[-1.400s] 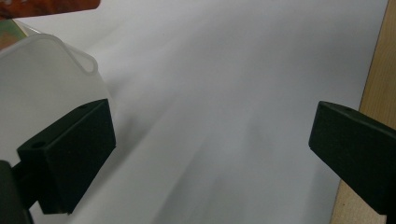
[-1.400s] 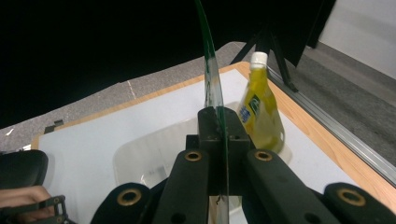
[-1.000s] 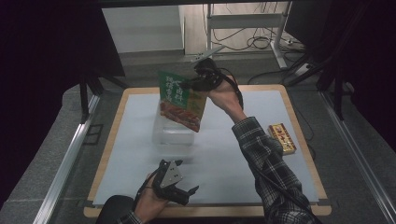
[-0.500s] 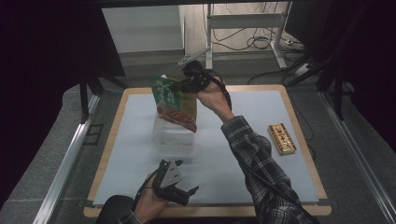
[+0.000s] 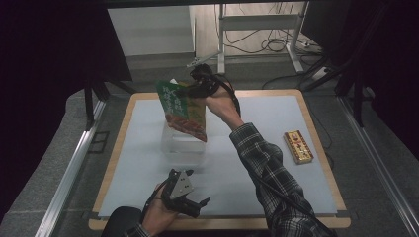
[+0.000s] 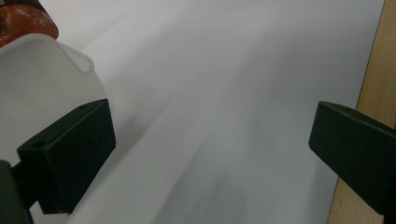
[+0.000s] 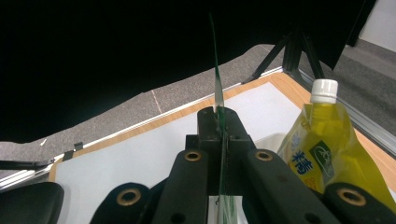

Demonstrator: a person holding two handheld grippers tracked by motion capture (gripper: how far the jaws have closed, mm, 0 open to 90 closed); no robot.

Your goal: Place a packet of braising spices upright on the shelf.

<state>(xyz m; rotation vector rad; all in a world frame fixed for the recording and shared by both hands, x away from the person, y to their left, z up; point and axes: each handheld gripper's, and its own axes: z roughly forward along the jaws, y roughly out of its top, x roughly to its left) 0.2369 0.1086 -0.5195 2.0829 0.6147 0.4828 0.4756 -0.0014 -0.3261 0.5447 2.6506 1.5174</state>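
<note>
Green and orange, the food pouch (image 5: 184,109) is hanging from the right tongs (image 5: 193,90), whose jaws are pinching only its thin top edge (image 7: 217,100), directly above the clear plastic tub (image 5: 182,145). A yellow spouted pouch (image 7: 327,149) is already sitting in that tub just below the jaws, so I judge that the hanging pouch could catch on its cap or on the tub's rim and fold over instead of sliding in. With so narrow a grip, it could also slip and drop askew. The left tongs (image 5: 190,203) are resting wide and empty beside the tub (image 6: 42,79), not bracing it, so the light tub could be shoved along the white mat (image 5: 247,163).
</note>
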